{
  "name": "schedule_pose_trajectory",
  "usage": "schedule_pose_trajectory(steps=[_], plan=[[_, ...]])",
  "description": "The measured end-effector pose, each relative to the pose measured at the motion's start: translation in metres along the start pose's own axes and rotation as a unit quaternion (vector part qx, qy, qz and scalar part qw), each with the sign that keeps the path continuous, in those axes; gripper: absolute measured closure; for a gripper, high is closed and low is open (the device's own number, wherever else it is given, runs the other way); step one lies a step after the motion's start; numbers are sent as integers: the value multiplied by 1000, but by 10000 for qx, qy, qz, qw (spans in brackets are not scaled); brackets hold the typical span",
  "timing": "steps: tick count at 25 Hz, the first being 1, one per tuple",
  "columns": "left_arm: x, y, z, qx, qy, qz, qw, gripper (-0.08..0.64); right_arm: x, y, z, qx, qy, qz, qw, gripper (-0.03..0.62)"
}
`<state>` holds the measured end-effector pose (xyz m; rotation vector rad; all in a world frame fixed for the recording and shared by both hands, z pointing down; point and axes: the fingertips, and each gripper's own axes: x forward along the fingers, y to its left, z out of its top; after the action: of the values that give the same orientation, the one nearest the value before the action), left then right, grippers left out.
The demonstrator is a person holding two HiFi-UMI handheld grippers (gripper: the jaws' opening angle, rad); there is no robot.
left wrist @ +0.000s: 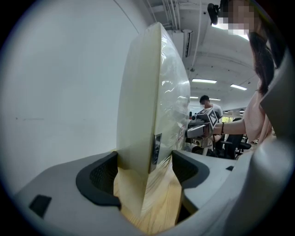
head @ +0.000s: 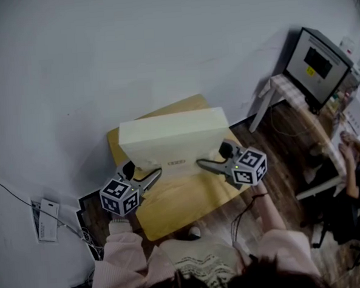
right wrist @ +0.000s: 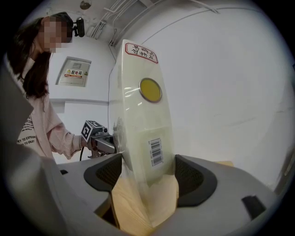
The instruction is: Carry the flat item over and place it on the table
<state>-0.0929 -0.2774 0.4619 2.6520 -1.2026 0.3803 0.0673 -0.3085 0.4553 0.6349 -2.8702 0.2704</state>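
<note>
Pink sleeves (head: pixel 122 250) meet a grey left claw (head: pixel 156 171) and right claw (head: pixel 200 163).

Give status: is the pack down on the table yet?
Done: the pack is over the table. In hand: the left gripper and the right gripper each clamp one end of it, and it stands on edge, not flat. Left: lay it down and open both grippers. I can't tell whether its lower edge touches the table.

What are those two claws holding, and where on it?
A flat plastic-wrapped package: the left gripper clamps its left end, the right gripper its right end.
</note>
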Motion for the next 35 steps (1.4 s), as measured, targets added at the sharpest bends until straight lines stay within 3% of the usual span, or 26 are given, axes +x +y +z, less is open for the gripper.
schedule_pose_trajectory(steps=[12, 35], plan=[[18, 11, -19, -179, 148, 11, 9997, 190, 12, -18, -20, 108, 110, 78, 9999, 224], [58, 37, -63, -299, 376, -204, 9986, 189, 34, -47, -65, 182, 264, -184, 9993, 225]])
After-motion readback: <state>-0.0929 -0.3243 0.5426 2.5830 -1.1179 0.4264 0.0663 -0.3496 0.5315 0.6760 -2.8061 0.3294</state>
